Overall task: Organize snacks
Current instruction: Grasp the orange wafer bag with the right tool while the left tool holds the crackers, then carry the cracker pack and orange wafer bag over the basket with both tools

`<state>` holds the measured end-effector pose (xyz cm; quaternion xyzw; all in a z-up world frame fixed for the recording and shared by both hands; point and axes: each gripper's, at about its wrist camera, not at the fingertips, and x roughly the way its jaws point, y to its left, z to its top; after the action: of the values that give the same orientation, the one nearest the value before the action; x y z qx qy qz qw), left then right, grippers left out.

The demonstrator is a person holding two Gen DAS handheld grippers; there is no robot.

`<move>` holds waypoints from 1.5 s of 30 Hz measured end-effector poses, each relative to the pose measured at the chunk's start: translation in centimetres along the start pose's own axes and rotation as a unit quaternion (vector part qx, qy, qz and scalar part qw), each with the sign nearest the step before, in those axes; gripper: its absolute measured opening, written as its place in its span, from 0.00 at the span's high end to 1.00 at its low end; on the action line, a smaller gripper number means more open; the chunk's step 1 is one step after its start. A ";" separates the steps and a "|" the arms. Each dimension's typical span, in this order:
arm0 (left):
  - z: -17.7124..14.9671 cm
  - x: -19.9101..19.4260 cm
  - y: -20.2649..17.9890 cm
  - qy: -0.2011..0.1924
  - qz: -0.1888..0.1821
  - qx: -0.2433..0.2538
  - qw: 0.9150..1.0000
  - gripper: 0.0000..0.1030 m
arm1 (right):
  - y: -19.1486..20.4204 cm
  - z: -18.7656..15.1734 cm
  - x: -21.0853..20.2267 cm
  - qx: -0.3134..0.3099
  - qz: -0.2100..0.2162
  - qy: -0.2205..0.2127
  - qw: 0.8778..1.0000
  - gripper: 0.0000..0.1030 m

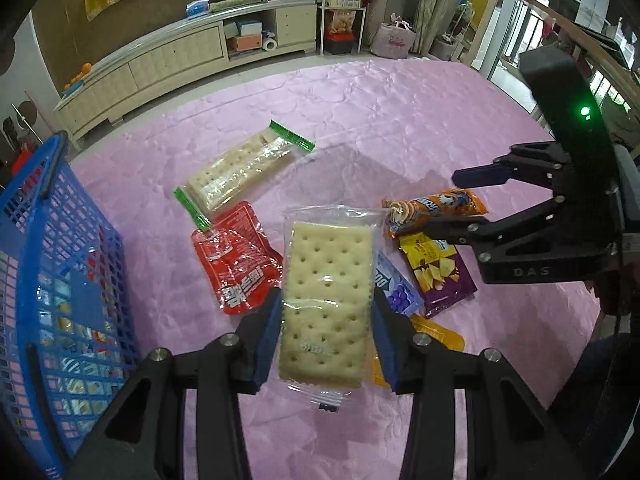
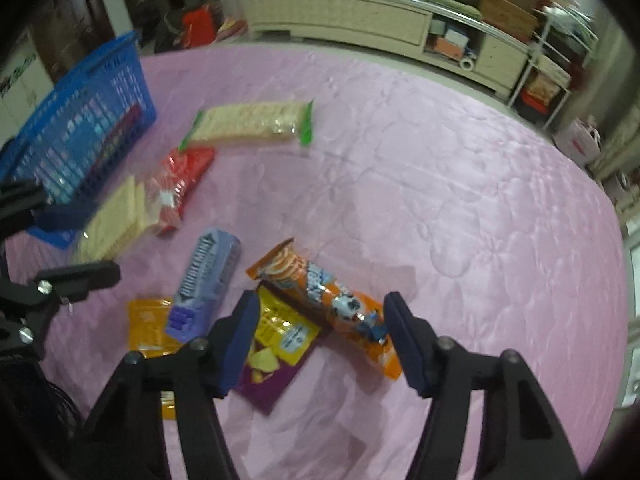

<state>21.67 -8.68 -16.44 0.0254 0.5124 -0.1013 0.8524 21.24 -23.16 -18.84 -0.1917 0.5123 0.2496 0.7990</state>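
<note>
My left gripper point(image 1: 326, 304) is shut on a clear-wrapped pack of pale square crackers point(image 1: 326, 264), held above the pink cloth beside the blue plastic basket point(image 1: 60, 240). My right gripper point(image 2: 320, 320) stands open, pointing down over an orange biscuit pack point(image 2: 320, 284) and a purple-and-yellow chips bag point(image 2: 272, 360); both lie between its fingers, and its pads are not pressing on them. Also on the cloth lie a long cracker pack with green ends point(image 1: 240, 168), a red sachet point(image 1: 236, 260), a lilac-blue pack point(image 2: 204, 280) and an orange-yellow sachet point(image 2: 148, 328).
The pink quilted cloth point(image 2: 440, 184) covers the whole surface, bare to the right and far side. The basket holds several packets seen through its mesh. A cream cabinet point(image 1: 168, 60) and shelves stand on the floor beyond.
</note>
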 end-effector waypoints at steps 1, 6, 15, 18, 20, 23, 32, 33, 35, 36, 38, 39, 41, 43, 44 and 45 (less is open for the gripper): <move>0.1 0.3 0.0 0.002 0.001 -0.001 1.000 0.60 | -0.1 0.1 0.5 -0.005 0.001 0.005 1.000 0.38; 0.5 1.2 0.1 0.007 0.005 -0.001 1.000 0.60 | -0.4 0.3 2.2 -0.026 0.011 0.025 0.999 0.54; 0.8 0.1 0.3 -0.009 0.006 -0.006 1.000 0.60 | 0.4 1.0 0.4 -0.019 0.004 -0.003 1.000 0.83; 0.5 -1.0 0.4 -0.018 0.011 -0.005 1.000 0.60 | 0.9 1.1 -1.3 -0.008 0.009 -0.019 1.000 0.83; 0.4 -2.3 0.8 -0.029 0.013 -0.008 0.999 0.60 | 1.8 1.3 -2.8 -0.009 0.006 -0.031 0.999 0.83; -0.1 -4.2 1.2 -0.043 0.015 -0.011 0.999 0.60 | 3.0 1.3 -5.0 -0.008 0.011 -0.048 0.999 0.83; -1.6 -10.6 3.0 -0.088 0.032 -0.023 0.995 0.60 | 8.1 2.5 -10.7 -0.028 0.008 -0.093 0.995 0.83; -1.8 -11.3 3.2 -0.092 0.034 -0.025 0.995 0.60 | 8.5 2.5 -11.2 -0.028 0.009 -0.097 0.995 0.83; -2.3 -12.4 3.6 -0.099 0.038 -0.025 0.994 0.60 | 9.5 2.7 -12.2 -0.029 0.013 -0.106 0.994 0.83; -2.6 -13.0 3.9 -0.103 0.042 -0.026 0.993 0.60 | 10.0 2.8 -12.5 -0.030 0.015 -0.109 0.993 0.83; -3.2 -14.1 4.6 -0.110 0.046 -0.029 0.992 0.60 | 11.4 3.0 -13.2 -0.031 0.016 -0.116 0.993 0.83; -3.4 -14.5 5.1 -0.113 0.048 -0.032 0.992 0.60 | 12.1 3.3 -13.5 -0.033 0.018 -0.119 0.992 0.83; -4.0 -15.3 5.9 -0.119 0.054 -0.038 0.991 0.60 | 13.2 3.8 -14.0 -0.032 0.024 -0.124 0.991 0.83; -4.7 -16.2 7.2 -0.124 0.059 -0.046 0.989 0.60 | 14.6 4.5 -14.1 -0.038 0.027 -0.127 0.991 0.83; -4.9 -16.5 7.6 -0.126 0.061 -0.048 0.989 0.60 | 15.2 4.7 -14.2 -0.041 0.027 -0.128 0.991 0.83; -5.3 -17.0 8.3 -0.129 0.064 -0.052 0.988 0.60 | 16.0 5.0 -14.3 -0.047 0.028 -0.129 0.990 0.83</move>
<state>10.97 2.72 -4.50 0.0004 0.4003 -0.0218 0.9161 10.31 -10.36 -4.58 -0.1805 0.3976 0.3187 0.8413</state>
